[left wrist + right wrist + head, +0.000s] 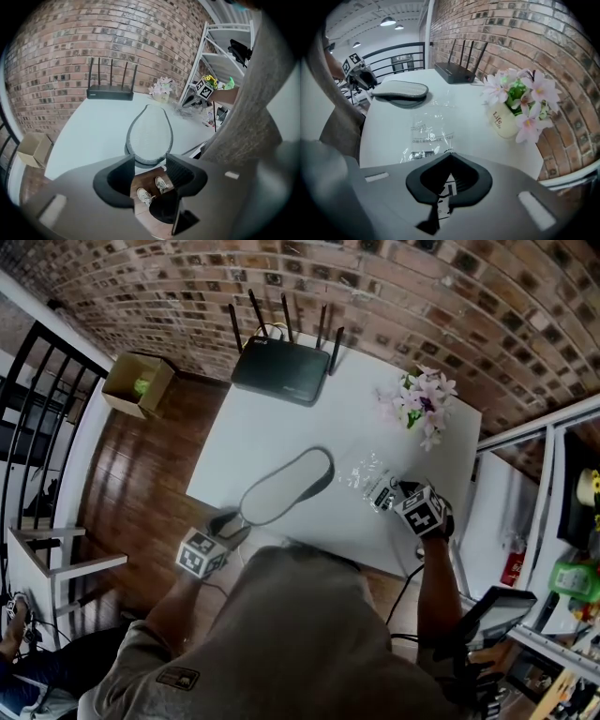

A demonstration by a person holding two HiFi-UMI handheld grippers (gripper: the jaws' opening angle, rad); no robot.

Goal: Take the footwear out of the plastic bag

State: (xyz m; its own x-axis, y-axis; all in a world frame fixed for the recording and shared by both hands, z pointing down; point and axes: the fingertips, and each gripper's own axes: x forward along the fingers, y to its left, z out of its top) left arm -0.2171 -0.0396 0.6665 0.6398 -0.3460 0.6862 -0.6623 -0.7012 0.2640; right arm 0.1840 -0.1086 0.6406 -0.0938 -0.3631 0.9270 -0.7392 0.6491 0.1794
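Observation:
A grey flat slipper (286, 487) lies sole-up and bare on the white table (253, 427), outside the bag. In the left gripper view the slipper (150, 133) has its near end just beyond my left gripper (149, 171). That gripper (228, 524) is open at the table's near edge, with only floor showing between its jaws. The clear plastic bag (366, 470) lies crumpled and empty to the right of the slipper. My right gripper (389, 495) is shut on the bag's near edge. In the right gripper view the bag (429, 129) spreads out from that gripper (447, 180).
A black router (281, 371) with several antennas stands at the table's far edge. A pot of pink flowers (422, 404) sits at the far right corner. A cardboard box (139, 385) rests on the wooden floor at left. A metal shelf (562, 549) stands at right.

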